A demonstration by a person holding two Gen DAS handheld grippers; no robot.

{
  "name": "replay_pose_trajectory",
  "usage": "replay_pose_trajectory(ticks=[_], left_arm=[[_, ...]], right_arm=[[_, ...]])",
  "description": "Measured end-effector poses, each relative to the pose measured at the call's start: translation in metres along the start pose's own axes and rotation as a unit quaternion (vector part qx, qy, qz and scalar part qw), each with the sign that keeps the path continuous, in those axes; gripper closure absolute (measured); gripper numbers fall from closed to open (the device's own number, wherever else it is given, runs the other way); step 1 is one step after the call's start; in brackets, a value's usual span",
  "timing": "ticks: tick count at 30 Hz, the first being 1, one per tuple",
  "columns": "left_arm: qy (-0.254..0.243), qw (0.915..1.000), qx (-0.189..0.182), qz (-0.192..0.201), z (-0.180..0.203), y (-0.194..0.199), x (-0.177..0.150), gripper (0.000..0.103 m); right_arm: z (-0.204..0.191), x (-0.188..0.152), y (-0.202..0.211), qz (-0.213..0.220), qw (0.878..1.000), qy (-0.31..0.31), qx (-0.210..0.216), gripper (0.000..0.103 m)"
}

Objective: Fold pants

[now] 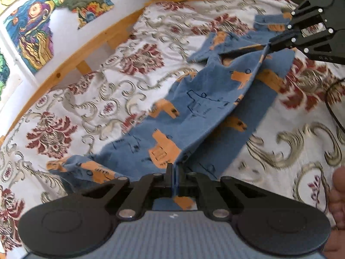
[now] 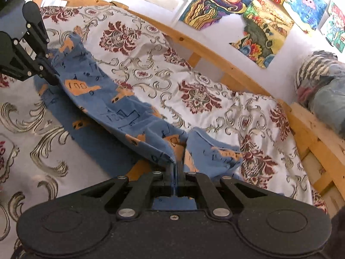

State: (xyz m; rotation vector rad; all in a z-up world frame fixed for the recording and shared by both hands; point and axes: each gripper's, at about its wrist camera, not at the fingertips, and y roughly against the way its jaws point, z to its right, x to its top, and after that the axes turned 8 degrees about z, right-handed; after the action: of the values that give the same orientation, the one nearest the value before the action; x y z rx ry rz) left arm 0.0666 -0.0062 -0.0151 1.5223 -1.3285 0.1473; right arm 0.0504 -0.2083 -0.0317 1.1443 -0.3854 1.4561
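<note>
Blue pants (image 1: pixel 194 108) with orange and dark prints lie on a flowered bedspread (image 1: pixel 86 99). My left gripper (image 1: pixel 175 168) is shut on one edge of the pants and lifts it off the bed. My right gripper (image 1: pixel 270 44) shows at the upper right, shut on the far edge. In the right wrist view the pants (image 2: pixel 120 112) stretch as a raised fold between my right gripper (image 2: pixel 175 166), shut on the cloth, and my left gripper (image 2: pixel 55 79) at the left. A lower layer of the pants (image 2: pixel 103 151) lies flat on the bed.
A wooden bed frame (image 1: pixel 86 49) runs along the wall, with colourful drawings (image 2: pixel 237 15) taped above it. A pile of striped and grey clothes (image 2: pixel 321 86) sits on the frame at the right. A black cable (image 1: pixel 332 108) lies on the bedspread. Bare toes (image 1: pixel 338 198) show at the right edge.
</note>
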Motion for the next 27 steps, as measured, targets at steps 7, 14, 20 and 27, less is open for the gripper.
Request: replay_pose_trajectory(ticks=[7,14,20,27], left_arm=[[-0.005,0.9998,-0.013,-0.017,0.006,-0.001,-0.009,0.103],[-0.022,0.9992,-0.016,-0.03,0.01,-0.005,-0.01,0.103],[-0.028,0.9987,-0.019,-0.038,0.012,-0.009,-0.01,0.102],[-0.014,0.9979,-0.031,-0.055,0.008,-0.014,-0.007,0.099]], right_arm=[[-0.006,-0.01,0.001,-0.02,1.0,-0.021,0.008,0.103],[-0.009,-0.018,-0.003,-0.032,0.999,-0.026,0.012,0.103],[-0.013,-0.026,-0.005,-0.038,0.999,-0.031,0.017,0.103],[-0.004,-0.03,-0.008,-0.051,0.995,-0.081,0.031,0.084]])
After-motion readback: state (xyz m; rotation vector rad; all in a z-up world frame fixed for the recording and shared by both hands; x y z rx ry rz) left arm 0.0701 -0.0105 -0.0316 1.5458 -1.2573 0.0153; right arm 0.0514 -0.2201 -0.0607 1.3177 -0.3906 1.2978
